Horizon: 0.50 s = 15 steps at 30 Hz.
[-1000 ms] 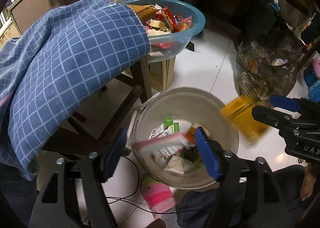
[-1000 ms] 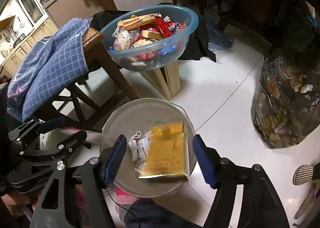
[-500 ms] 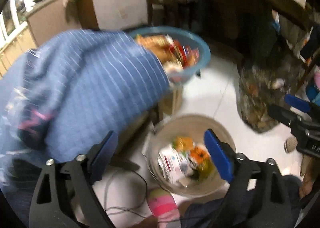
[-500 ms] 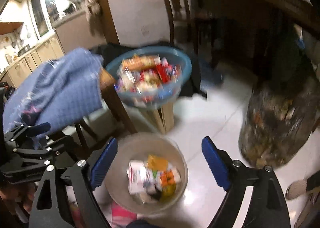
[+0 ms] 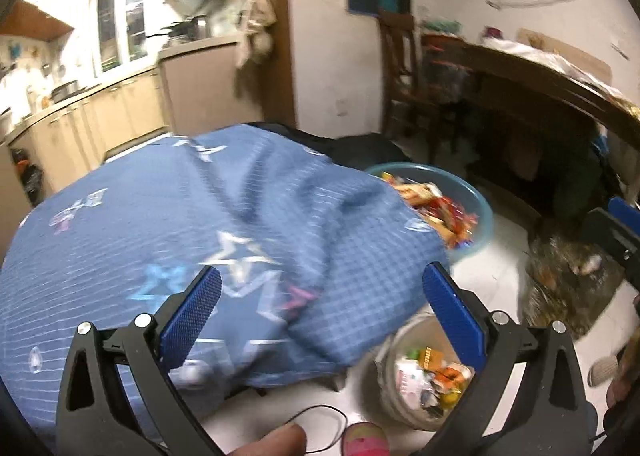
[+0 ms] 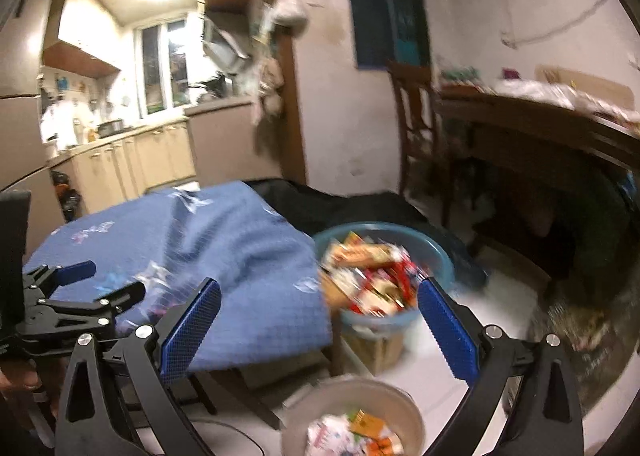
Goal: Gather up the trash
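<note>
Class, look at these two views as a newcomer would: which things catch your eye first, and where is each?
The big blue checked cloth draped over the furniture fills the left of both views. Beside its right edge stands a teal basin heaped with bright snack wrappers. Below on the pale floor, a grey bucket holds dropped trash; both grippers' blue-padded fingers are opening, with nothing between them.
</note>
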Motion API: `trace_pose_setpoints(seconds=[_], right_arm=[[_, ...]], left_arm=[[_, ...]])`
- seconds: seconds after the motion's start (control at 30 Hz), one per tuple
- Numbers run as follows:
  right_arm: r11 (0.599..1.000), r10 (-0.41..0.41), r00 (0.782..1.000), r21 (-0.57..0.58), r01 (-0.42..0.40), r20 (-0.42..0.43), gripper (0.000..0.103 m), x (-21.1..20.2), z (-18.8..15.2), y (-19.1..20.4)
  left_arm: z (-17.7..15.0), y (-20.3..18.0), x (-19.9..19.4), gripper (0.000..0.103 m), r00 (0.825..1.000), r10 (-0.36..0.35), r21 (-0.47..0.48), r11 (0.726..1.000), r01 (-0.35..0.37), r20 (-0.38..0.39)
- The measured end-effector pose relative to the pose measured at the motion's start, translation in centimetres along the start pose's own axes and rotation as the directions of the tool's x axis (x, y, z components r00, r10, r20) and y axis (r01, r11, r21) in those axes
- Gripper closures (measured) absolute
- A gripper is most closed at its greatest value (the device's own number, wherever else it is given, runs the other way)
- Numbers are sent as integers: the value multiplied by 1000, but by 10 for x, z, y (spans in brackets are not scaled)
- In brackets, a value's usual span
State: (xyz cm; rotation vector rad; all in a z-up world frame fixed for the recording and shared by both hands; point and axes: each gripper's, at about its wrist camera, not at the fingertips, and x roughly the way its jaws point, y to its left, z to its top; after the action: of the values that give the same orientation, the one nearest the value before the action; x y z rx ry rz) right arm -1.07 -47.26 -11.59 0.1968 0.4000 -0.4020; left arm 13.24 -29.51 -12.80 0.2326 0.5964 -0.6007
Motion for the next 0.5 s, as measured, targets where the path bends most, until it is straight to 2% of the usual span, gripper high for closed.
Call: trace_pose_setpoints(seconds=[0.17, 0.27, 0.4, 0.43, 0.47, 0.5], right_arm=[[992, 117, 992, -42, -116, 40, 5, 2, 26, 52], [976, 209, 976, -72, -205, 62, 5, 5, 43, 91], [952, 284, 953, -144, -269, 103, 5, 4, 61, 147], [938, 326, 939, -157, -308, 105, 5, 4, 67, 164], [932, 344, 933, -166, -324, 110, 5, 2, 70, 176], [928, 350, 929, -180, -327, 119, 5, 2, 73, 188]], left_arm=[[5, 53, -27, 6, 994, 97, -84, 992, -93, 43], [7, 93, -51, 5, 977, 200, -147, 971, -187, 77], [7, 147, -97, 5, 923, 362, -247, 914, -323, 131], [7, 158, -108, 5, 907, 398, -267, 897, -353, 138], [6, 169, -122, 5, 884, 443, -290, 874, -390, 147], [5, 177, -132, 5, 870, 467, -303, 861, -408, 157]])
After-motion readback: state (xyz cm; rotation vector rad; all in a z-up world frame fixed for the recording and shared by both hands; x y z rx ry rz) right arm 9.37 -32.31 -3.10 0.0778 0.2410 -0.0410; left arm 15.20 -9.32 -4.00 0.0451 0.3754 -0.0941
